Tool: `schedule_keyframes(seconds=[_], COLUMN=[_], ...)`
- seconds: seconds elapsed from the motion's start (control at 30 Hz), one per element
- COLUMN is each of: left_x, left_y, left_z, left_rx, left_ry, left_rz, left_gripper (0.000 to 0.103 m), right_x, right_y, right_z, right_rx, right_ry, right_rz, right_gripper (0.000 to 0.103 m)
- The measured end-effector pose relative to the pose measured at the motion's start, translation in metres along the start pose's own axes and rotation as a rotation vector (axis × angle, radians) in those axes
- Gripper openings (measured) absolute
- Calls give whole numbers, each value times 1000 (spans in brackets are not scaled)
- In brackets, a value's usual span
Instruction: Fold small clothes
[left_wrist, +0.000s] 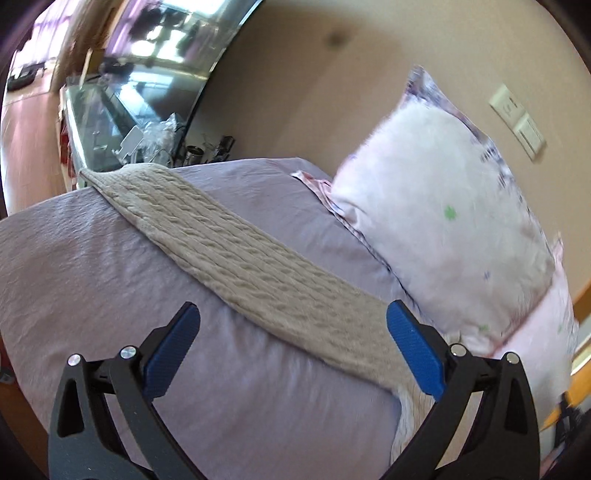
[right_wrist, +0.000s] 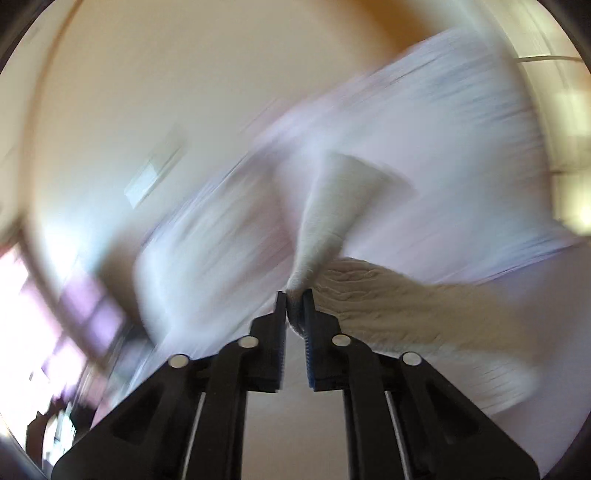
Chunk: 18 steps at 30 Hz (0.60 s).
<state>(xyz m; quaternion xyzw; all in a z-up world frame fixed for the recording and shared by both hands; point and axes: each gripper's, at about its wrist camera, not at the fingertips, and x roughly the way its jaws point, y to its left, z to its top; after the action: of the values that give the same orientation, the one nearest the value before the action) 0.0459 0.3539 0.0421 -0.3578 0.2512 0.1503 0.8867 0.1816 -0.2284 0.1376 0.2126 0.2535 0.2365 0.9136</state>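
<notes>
Our left hand-held gripper (left_wrist: 291, 343) hangs wide open, holding nothing, over the beige knit garment (left_wrist: 236, 251), which stretches ahead across the lavender bed (left_wrist: 92, 266); pillow (left_wrist: 443, 229) to its right. Our right hand-held gripper (right_wrist: 294, 295) pinches the garment's end, view blurred. We'd best keep the edge taut and lay it square.

left hand-held gripper (left_wrist: 291, 332) wide open, blue pads (left_wrist: 173, 350) spread either side of the beige cable-knit garment (left_wrist: 236, 251), not touching it. Garment lies as a long folded strip running diagonally across the lavender bed sheet (left_wrist: 92, 280), far end at the bed's edge, near end passing under the right pad. White floral pillow (left_wrist: 443, 229) stands just beside it against the beige wall (left_wrist: 295, 92)
</notes>
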Motion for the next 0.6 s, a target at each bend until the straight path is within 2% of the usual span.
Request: schedule_keyframes(seconds=[0.03, 0.07, 0.13, 0.2, 0.23, 0.27, 0.3, 0.37, 0.47, 0.6], left_x=[1, 3, 11, 15, 19, 22, 24, 30, 34, 40], left_y=[5, 12, 21, 33, 42, 50, 55, 71, 90, 100], left_z=[3, 6, 12, 20, 25, 30, 33, 43, 59, 68], left_rx=[-23, -56, -103, -128, -146, -165, -182, -238, -310, -365], left_ry=[6, 19, 48, 58, 65, 71, 73, 75, 62, 65], left_rz=[-10, -22, -23, -7, 2, 6, 11, 15, 21, 26], left_gripper=[100, 98, 93, 87, 84, 80, 78, 70, 65, 52], right_x=[35, 56, 72, 67, 55, 49, 36, 15, -11, -54], right_y=[27, 44, 61, 58, 47, 36, 21, 4, -23, -56], right_z=[-21, -37, -58, -56, -49, -42, -34, -32, -33, -41], right_rx=[-36, -50, -67, -70, -44, -22, 13, 43, 82, 164], right_ry=[148, 240, 292, 253, 205, 180, 140, 103, 52, 7], right_rz=[86, 139, 195, 182, 157, 140, 112, 55, -35, -91], right_gripper=[65, 71, 71, 77, 86, 90, 90, 90, 91, 92])
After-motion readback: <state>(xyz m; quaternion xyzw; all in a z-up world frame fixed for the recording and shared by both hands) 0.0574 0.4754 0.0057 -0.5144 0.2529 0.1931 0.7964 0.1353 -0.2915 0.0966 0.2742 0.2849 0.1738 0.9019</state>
